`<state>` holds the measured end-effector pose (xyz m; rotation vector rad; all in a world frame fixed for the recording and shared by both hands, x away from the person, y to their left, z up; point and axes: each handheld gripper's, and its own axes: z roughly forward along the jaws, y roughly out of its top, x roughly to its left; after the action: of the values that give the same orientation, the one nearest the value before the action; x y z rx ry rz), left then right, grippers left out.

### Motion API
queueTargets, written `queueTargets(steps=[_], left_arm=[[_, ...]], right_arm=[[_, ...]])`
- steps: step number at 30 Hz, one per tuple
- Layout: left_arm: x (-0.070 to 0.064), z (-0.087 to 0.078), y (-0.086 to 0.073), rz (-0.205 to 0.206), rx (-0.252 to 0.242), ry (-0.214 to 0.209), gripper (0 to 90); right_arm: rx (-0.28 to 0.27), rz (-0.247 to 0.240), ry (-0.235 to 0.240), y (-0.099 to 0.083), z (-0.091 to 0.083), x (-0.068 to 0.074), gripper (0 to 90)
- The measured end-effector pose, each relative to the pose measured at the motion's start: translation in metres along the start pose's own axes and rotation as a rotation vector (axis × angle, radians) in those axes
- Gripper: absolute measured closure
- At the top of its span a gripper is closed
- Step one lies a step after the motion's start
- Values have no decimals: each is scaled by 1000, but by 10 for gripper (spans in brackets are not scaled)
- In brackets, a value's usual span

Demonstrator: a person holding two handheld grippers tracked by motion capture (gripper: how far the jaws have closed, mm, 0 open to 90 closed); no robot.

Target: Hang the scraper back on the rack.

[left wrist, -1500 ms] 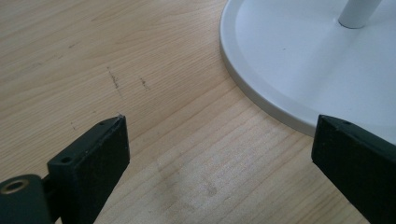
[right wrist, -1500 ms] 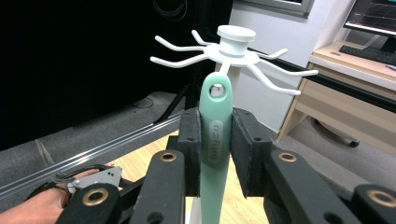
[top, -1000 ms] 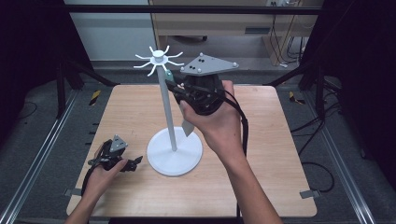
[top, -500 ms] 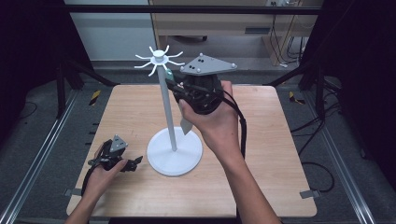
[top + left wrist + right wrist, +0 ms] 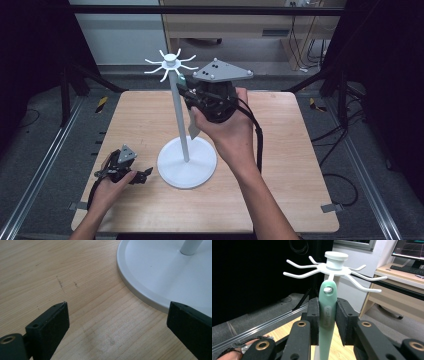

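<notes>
Holding position since the earlier frames, the right claw (image 5: pixel 327 322) clamps the mint-green plastic utensil handle (image 5: pixel 327 315), its hanging hole over one arm of the white metal hook stand (image 5: pixel 186 162); release appears next. Beside the stand base, the left claw (image 5: pixel 142 173) rests wide.

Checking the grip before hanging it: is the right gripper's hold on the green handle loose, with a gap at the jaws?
No: the right gripper has both jaws pressed against the green handle.
</notes>
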<state>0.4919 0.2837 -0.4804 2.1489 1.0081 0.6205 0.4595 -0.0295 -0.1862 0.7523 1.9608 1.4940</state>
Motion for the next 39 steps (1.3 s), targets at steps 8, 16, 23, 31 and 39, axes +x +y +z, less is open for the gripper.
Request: queueTargets(steps=[8,16,23,31,39], left_arm=[[0,0,0,0,1,-1,40],[0,0,0,2,3,-2,40],[-1,1,0,-1,-5,4,40],[-1,0,0,1,-3,4,40],[-1,0,0,2,-2,3,40]], right_arm=[[-17,12,-10,-3,-4,-2,667],[-17,21,-17,-10,-15,-7,628],[4,30,-51,-19,-26,-19,626],[28,46,-94,-30,-34,-33,611],[44,60,-122,-37,-38,-42,569]])
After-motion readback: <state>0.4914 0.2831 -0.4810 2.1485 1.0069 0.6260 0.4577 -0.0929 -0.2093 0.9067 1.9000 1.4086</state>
